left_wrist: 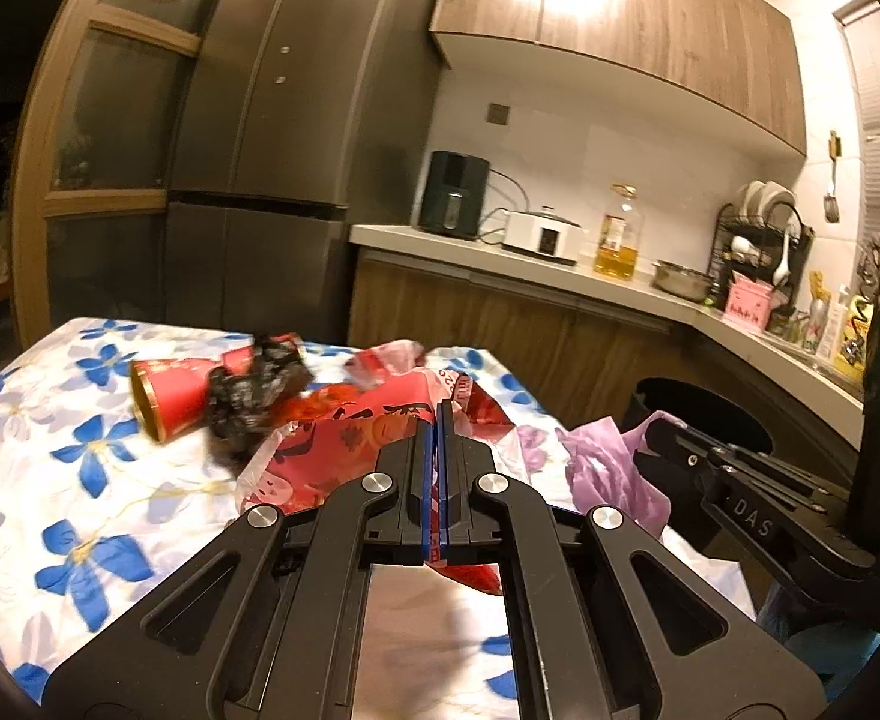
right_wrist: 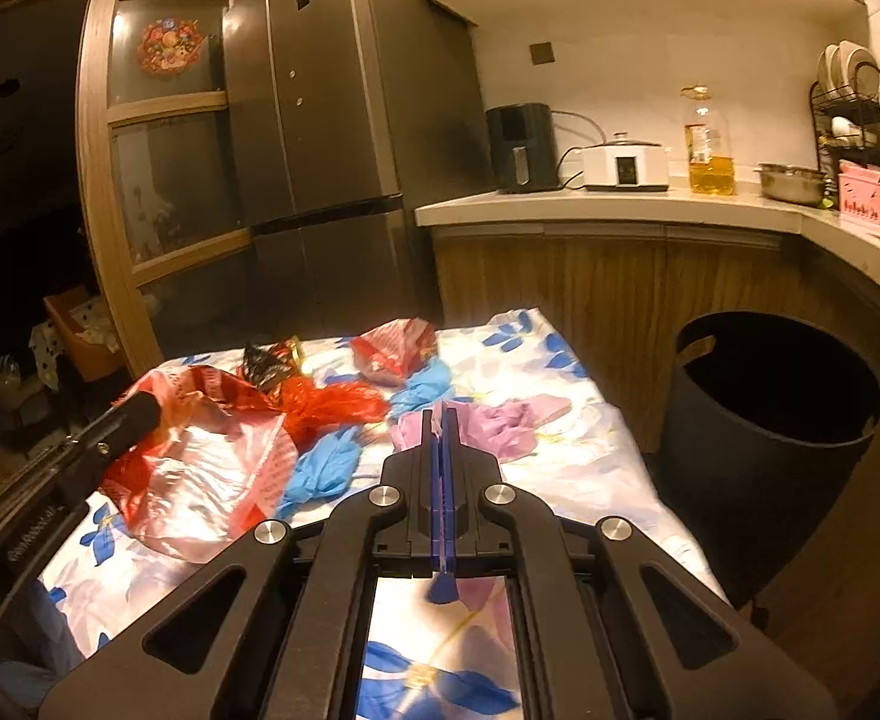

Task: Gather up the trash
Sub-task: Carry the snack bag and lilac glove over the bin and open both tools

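Plastic in left tongs (left_wrist: pixel 442 420): closed on the red-and-clear printed bag (left_wrist: pixel 344 438), which lies at the left of the bench (left_wrist: pixel 80 468).
Right tongs (right_wrist: pixel 440 426): closed on a fold of the lilac bag (right_wrist: pixel 500 420), at the bench's right edge nearest the bin.
Bin (right_wrist: pixel 770 420): black, round, open-topped, on the floor just beside the bench's right side; the visible interior is dark and no contents can be made out.
Progress: judged early; nothing can be confirmed as binned.
Outstanding on bench: red paper cup (left_wrist: pixel 170 402) on its side, black crumpled wrapper (left_wrist: pixel 254 396), red net-like plastic (right_wrist: pixel 332 402), blue gloves (right_wrist: pixel 326 462), pink-red packet (right_wrist: pixel 392 351).
Next step, as judgement: carry both gripped bags over the bin.
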The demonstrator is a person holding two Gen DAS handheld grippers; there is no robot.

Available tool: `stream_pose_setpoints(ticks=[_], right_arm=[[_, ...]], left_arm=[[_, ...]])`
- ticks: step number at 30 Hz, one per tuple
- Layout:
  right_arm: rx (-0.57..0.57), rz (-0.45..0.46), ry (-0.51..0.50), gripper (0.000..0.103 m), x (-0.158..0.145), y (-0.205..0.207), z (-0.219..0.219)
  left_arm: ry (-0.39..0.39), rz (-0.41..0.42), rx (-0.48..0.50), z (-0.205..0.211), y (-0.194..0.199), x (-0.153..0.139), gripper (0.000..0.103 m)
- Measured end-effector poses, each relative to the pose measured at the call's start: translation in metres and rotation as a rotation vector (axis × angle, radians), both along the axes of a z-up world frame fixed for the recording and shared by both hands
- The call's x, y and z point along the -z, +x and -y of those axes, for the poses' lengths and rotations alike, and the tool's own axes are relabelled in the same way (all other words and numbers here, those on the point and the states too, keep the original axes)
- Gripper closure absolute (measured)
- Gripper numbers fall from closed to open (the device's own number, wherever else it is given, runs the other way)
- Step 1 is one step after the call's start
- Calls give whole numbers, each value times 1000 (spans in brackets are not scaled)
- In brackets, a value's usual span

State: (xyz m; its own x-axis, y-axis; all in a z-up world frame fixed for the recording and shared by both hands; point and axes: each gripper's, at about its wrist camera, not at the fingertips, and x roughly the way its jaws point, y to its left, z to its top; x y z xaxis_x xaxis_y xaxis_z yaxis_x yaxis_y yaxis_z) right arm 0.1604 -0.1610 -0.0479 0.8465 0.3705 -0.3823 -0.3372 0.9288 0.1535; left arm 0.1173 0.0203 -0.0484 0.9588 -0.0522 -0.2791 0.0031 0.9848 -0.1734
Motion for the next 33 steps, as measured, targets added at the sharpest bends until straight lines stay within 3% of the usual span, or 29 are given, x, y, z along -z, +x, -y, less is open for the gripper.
stream_pose_setpoints(ticks=[18,33], right_arm=[[194,92,-29,101,-42,17,88],[361,109,-3,101,-56,54,163]], left_arm=[[78,49,238,110,63,-33,103],[83,89,416,201,129,-48,103]])
